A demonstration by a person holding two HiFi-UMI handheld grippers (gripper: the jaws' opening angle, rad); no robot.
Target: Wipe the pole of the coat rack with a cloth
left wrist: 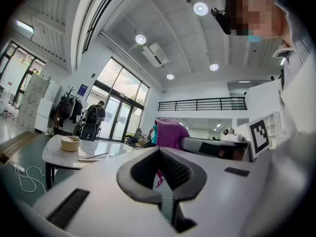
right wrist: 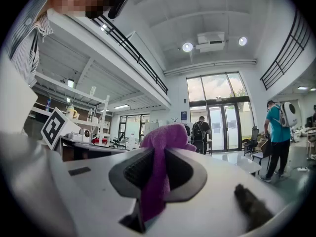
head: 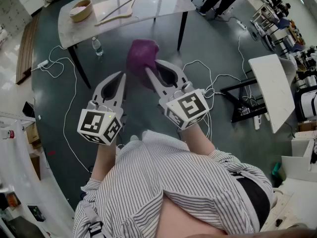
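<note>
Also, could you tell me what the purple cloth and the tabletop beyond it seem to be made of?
The purple cloth looks like soft, fuzzy fabric, possibly microfibre: it bunches and hangs limp where the right gripper clamps it. The tabletop looks like polished stone or a marble-look laminate: pale, glossy, with light reflections.

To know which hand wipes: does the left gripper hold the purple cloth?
No, the purple cloth is pinched between the jaws of the right gripper.

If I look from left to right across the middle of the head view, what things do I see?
left hand-held gripper → purple cloth → white table
</note>
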